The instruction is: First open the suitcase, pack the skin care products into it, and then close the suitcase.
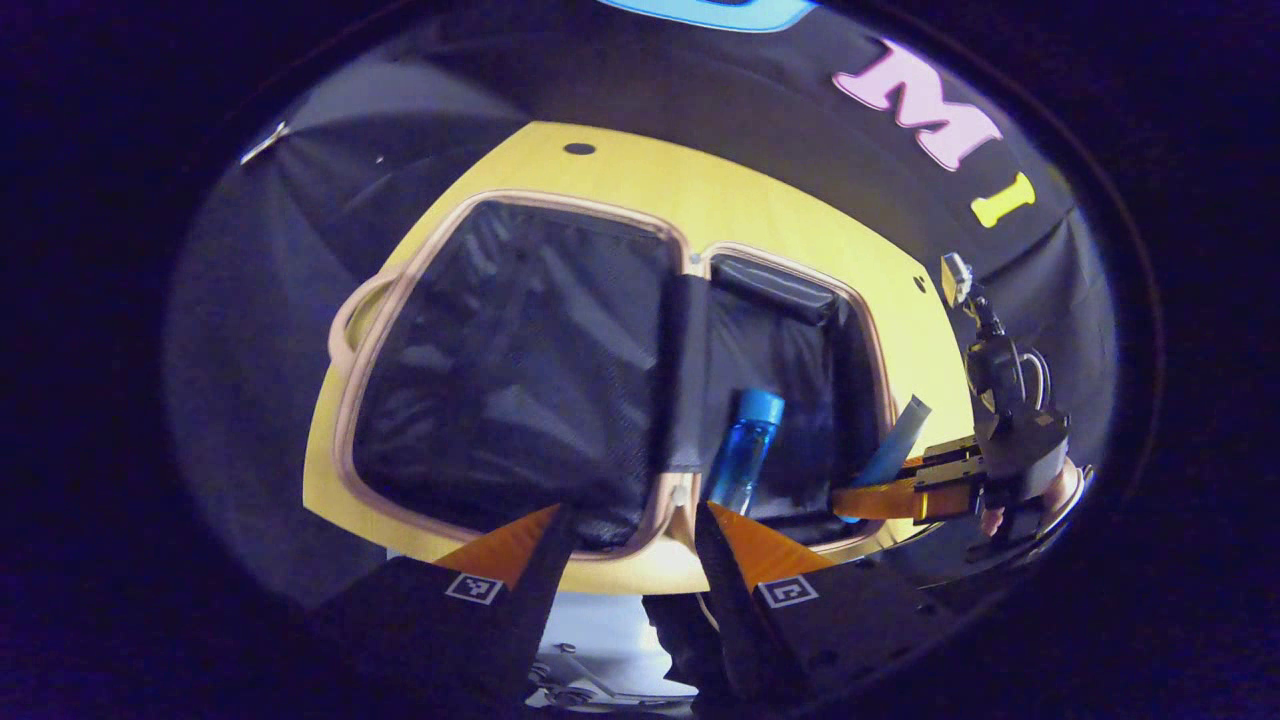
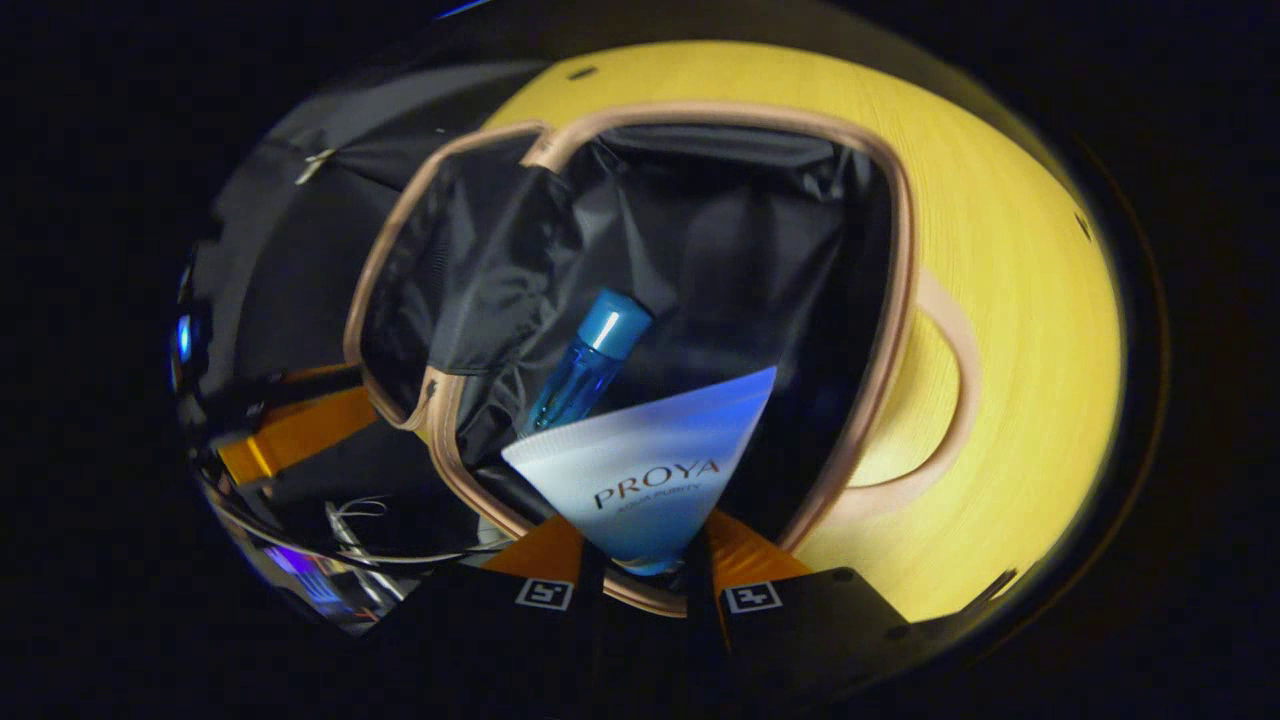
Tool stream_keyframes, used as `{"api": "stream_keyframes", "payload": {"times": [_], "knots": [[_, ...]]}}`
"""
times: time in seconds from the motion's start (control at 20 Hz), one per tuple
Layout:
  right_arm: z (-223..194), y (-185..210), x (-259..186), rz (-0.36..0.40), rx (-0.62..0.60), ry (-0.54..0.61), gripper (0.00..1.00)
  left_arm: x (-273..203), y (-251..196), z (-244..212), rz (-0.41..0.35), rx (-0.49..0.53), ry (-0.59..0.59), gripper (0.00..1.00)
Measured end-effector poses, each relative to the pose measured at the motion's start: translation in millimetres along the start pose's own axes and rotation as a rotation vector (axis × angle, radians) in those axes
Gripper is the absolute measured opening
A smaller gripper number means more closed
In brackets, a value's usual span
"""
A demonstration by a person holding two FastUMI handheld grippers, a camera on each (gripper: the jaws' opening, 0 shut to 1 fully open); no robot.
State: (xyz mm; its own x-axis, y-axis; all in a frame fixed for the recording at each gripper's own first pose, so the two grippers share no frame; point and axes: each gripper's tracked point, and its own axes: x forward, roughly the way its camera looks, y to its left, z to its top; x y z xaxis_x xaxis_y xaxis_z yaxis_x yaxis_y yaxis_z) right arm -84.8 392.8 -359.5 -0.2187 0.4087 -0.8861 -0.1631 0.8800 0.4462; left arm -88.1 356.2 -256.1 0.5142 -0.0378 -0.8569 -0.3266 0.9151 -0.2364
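Right gripper view: clenching right claw (image 2: 640, 575) on tube (image 2: 650, 470), lowering over open suitcase (image 2: 900, 300) beside bottle (image 2: 590, 360); left claw (image 1: 630, 545) released.

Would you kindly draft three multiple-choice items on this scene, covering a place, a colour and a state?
1. Where does the blue-capped clear blue bottle lie?
A. on the wooden table
B. inside the open tan-rimmed black-lined suitcase
C. on the floor

2. What colour is the table?
A. yellow
B. white
C. red

3. How is the right gripper?
A. open, holding nothing
B. shut on the bottle
C. shut on the pale blue squeeze tube

Answers: 1 B, the bottle rests on the lining; 2 A, yellow wood surrounds the case; 3 C, both fingers press the tube's end.
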Motion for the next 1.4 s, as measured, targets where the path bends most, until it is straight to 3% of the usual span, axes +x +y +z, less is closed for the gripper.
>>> {"api": "stream_keyframes", "payload": {"times": [0.2, 0.3, 0.45, 0.5, 0.55, 0.7, 0.85, 1.05, 1.25, 1.4], "knots": [[1.2, -20.0, 24.7, -0.083, 0.077, 0.107, 0.4, -63.7, 57.8, -10.5, 0.042, -0.166, -0.025, 0.78], [6.6, -18.9, 29.6, -0.083, 0.175, 0.119, 0.35, -93.2, 94.5, -11.3, 0.067, -0.205, -0.039, 0.78], [15.5, -16.8, 30.3, -0.064, 0.265, 0.088, 0.46, -97.5, 137.0, -9.2, 0.112, -0.258, -0.056, 0.78], [17.5, -11.0, 26.3, -0.046, 0.292, 0.071, 0.42, -96.3, 144.0, -4.6, 0.119, -0.272, -0.061, 0.78], [21.7, -0.5, 20.5, -0.015, 0.309, 0.063, 0.64, -98.1, 152.8, 1.4, 0.125, -0.281, -0.07, 0.77], [18.4, 22.6, 1.1, 0.054, 0.266, 0.042, 1.0, -100.6, 169.8, 24.2, 0.138, -0.293, -0.091, 0.77], [18.8, 45.5, -29.4, 0.143, 0.153, -0.047, 0.98, -99.7, 190.7, 64.1, 0.148, -0.307, -0.129, 0.78], [18.1, 48.8, -71.0, 0.169, -0.025, -0.191, 0.97, -77.8, 214.3, 114.1, 0.145, -0.34, -0.14, 0.77], [18.8, 40.5, -108.0, 0.176, -0.095, -0.294, 0.98, -39.2, 228.1, 142.1, 0.171, -0.325, -0.074, 0.78], [18.0, 30.7, -135.8, 0.189, -0.077, -0.359, 0.98, -2.2, 233.9, 152.3, 0.199, -0.318, -0.014, 0.77]]}}
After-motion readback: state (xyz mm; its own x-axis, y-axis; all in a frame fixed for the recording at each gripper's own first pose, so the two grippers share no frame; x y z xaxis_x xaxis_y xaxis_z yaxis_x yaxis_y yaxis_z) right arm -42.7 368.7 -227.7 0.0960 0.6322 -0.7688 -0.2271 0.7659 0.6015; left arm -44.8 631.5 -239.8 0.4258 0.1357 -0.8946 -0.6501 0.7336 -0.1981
